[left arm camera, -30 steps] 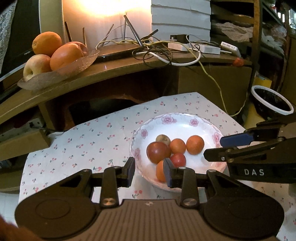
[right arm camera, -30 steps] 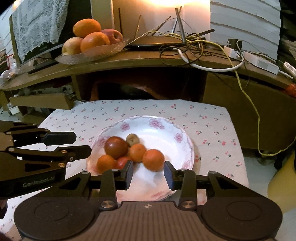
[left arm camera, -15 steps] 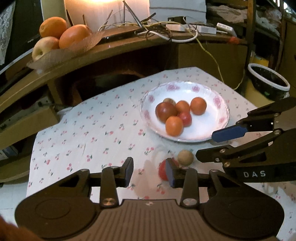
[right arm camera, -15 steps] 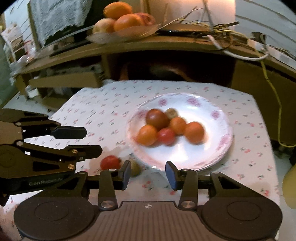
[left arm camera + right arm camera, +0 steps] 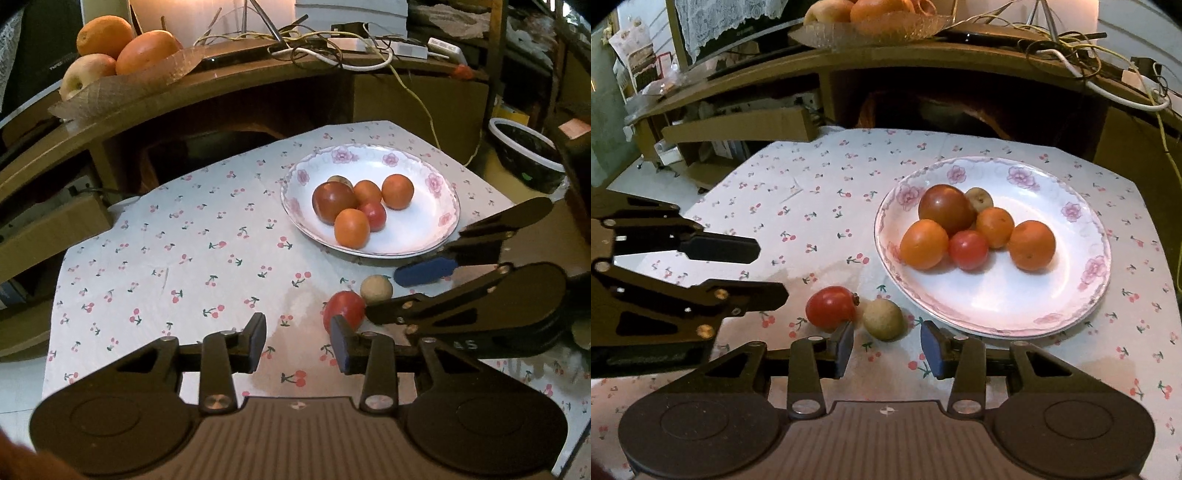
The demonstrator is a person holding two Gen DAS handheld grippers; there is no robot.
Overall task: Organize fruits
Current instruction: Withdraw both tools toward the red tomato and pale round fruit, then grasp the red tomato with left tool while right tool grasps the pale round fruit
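Observation:
A white flowered plate holds several fruits: oranges, a dark tomato, a small red tomato and a tan fruit. On the cherry-print cloth in front of the plate lie a red tomato and a tan round fruit, side by side. My right gripper is open and empty, just short of the tan fruit. My left gripper is open and empty, with the red tomato by its right fingertip.
A wooden desk stands behind the table with a glass dish of oranges and an apple, a router and tangled cables. A dark basin sits on the floor to the right. A cardboard box is at left.
Both grippers have pulled back from the plate toward the table's front. The red tomato and tan fruit on the cloth have come into view near the fingertips. Both stay open.

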